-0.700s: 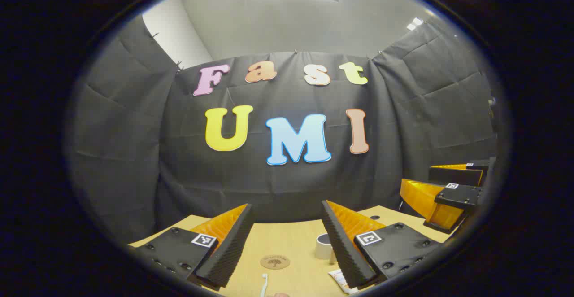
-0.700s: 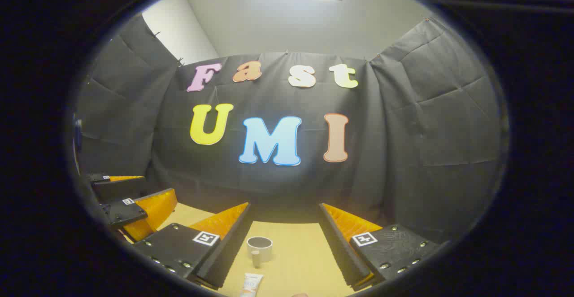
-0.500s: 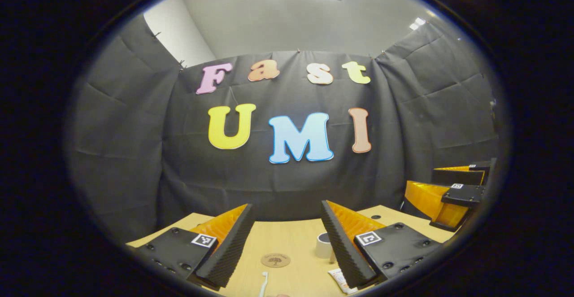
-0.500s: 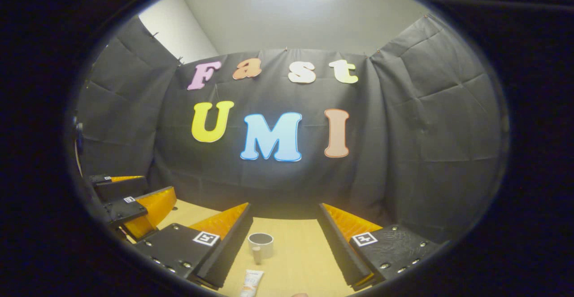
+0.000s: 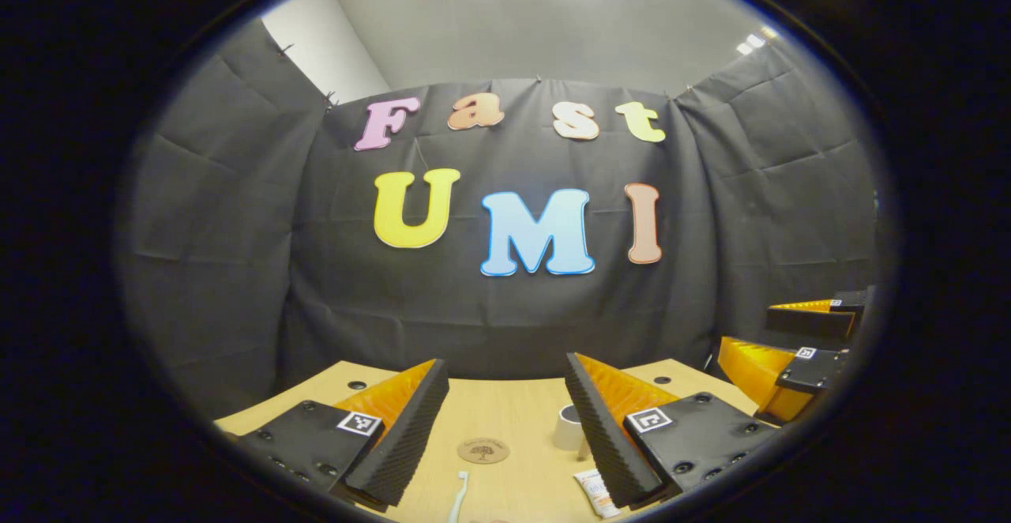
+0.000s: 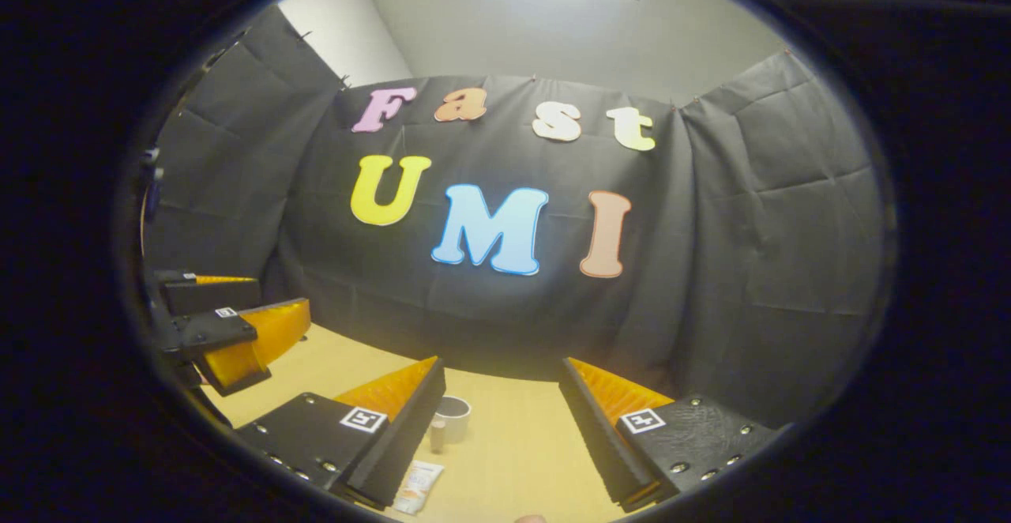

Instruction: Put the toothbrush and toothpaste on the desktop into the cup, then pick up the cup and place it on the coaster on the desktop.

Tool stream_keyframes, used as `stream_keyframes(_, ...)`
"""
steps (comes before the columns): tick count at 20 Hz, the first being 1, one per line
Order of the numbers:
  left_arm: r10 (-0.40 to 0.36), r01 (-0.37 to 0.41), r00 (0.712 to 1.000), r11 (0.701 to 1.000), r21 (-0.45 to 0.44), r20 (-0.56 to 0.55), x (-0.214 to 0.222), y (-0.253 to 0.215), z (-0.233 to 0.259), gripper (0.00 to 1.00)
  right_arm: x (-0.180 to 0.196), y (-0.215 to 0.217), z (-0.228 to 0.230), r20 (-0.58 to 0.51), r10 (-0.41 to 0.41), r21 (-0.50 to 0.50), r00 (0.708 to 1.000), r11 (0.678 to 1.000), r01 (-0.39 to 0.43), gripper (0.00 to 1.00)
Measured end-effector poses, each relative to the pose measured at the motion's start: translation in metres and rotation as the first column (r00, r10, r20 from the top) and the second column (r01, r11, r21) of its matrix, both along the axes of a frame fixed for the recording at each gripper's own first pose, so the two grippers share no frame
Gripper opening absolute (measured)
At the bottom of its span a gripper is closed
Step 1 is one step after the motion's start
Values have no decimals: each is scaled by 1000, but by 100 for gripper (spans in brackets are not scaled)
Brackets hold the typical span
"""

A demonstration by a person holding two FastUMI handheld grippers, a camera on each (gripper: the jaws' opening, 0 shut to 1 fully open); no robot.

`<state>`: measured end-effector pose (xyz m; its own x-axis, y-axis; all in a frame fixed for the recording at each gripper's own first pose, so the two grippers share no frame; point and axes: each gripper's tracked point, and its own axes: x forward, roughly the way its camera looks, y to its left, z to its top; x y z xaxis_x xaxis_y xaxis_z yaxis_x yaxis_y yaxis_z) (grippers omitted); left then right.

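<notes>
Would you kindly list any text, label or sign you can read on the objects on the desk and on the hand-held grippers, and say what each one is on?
No text here can be read.
White toothpaste tube: print too small and blurred.
Round brown coaster: a tree-like emblem, any lettering illegible.
Left hand-held gripper and right hand-held gripper: square black-and-white marker tags, patterns rather than words.
White cup and white toothbrush: no visible text.
</notes>
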<state>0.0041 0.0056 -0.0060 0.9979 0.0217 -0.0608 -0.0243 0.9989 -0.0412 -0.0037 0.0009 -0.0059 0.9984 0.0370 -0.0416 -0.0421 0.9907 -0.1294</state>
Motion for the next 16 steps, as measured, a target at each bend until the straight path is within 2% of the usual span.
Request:
stream_keyframes(1,-5,5,1000,1000,10,7,1,2,1,96,0,5,2,6,5,-2,1000,1000,-5,95)
stream_keyframes(2,-14,14,1000,1000,15,8,2,2,3,96,1,10,-1,4,3,-7,1000,1000,-2,92)
stream_keyframes(5,-40,40,999,999,7,-13,3,3,-5,95,4,17,-13,-43,-5,6,999,1000,5,92)
stream_keyframes(6,-44,45,999,999,7,-18,3,5,-7,98,5,20,-15,-58,-8,17,998,1000,9,92)
stream_keyframes(10,-40,40,998,999,2,-52,9,14,-18,98,11,28,-26,-127,-6,61,992,998,14,92)
stream_keyframes(16,-30,29,996,999,-15,-82,18,28,-31,96,21,35,-37,-185,8,58,983,998,2,92)
